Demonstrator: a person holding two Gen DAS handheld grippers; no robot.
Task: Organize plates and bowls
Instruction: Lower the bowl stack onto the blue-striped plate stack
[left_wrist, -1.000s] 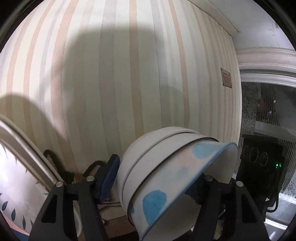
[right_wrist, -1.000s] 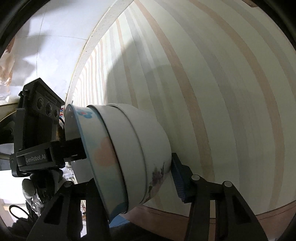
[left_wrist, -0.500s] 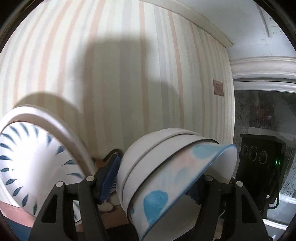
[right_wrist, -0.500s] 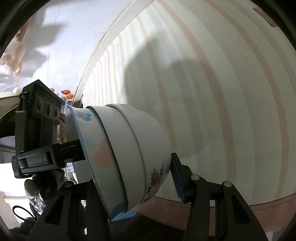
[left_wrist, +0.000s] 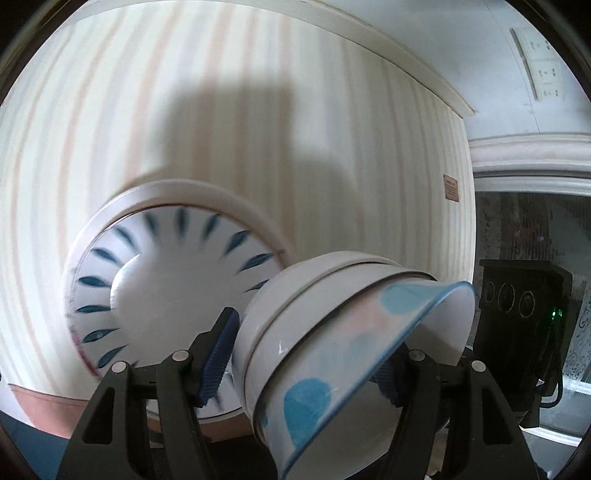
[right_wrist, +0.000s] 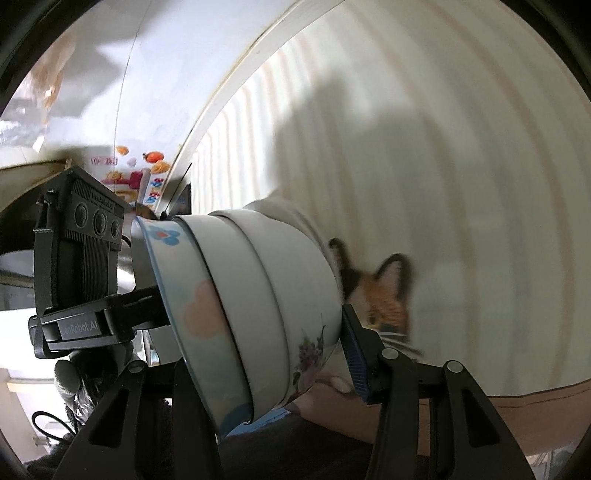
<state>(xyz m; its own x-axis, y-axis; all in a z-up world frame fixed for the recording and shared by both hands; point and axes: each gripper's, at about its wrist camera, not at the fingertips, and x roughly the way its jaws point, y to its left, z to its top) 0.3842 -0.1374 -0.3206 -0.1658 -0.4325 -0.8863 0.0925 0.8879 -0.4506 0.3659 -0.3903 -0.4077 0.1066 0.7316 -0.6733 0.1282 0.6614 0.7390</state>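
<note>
Bowls (left_wrist: 332, 350), nested stack of three, tilted, carried off the surface w/ both grippers: left gripper (left_wrist: 306, 354) and right gripper (right_wrist: 258, 354) each clamped on opposite sides. Plate (left_wrist: 166, 295) stands at 9 o'clock. Keep both grips level & matched so nothing slips.

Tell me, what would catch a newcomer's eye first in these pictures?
A tilted stack of nested bowls fills the foreground, gripped from opposite sides by the left gripper and right gripper. Behind it, a white plate with blue leaf marks stands against the striped wall. A fox picture peeks out beside the bowls.
</note>
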